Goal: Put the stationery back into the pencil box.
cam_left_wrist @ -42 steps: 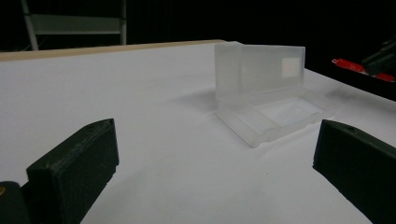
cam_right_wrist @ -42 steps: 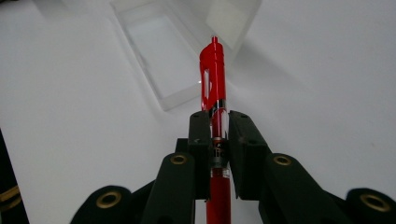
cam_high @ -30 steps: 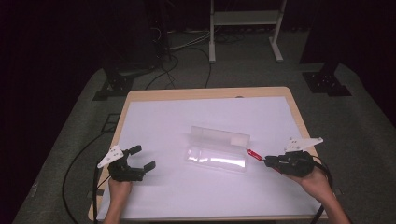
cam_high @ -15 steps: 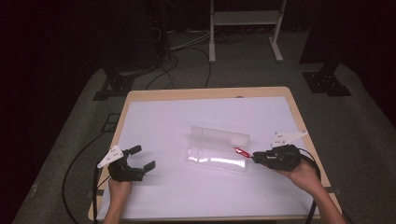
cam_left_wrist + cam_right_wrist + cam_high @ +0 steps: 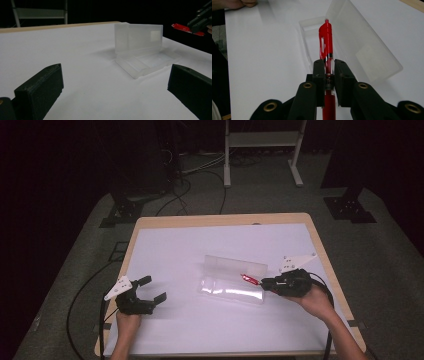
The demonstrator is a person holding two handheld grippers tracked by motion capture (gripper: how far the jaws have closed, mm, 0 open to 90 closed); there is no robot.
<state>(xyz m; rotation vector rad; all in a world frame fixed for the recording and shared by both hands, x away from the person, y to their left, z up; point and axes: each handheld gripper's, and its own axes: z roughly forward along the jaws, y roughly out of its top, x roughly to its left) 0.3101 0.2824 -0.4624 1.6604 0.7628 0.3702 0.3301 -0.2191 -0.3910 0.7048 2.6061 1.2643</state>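
A red pen (image 5: 249, 279) is clamped in the right gripper (image 5: 270, 283) and held over the right end of a clear plastic case (image 5: 234, 279) that lies open near the middle of the white table (image 5: 200, 245); in the high view the pen's free end points left, above the case's shallow tray, and the case's lid stands up along its far side. In that view the left gripper (image 5: 152, 290) sits low near the table's front left corner, well apart from the case, its jaws spread wide with nothing between them, held by the person's left hand (image 5: 129, 319). The left gripper view looks across the bare white surface between its two wide-set black jaws toward the open clear plastic case (image 5: 142, 53), lid upright behind the tray, and the red pen (image 5: 183, 28) shows at the upper right edge, pinched by the other gripper's dark jaws. The right gripper view looks along the red pen (image 5: 327, 47), gripped around its barrel by the two closed jaws of the right gripper (image 5: 327, 72), its far end over the tray of the clear plastic case (image 5: 359, 40), whose lid leans away to the right.
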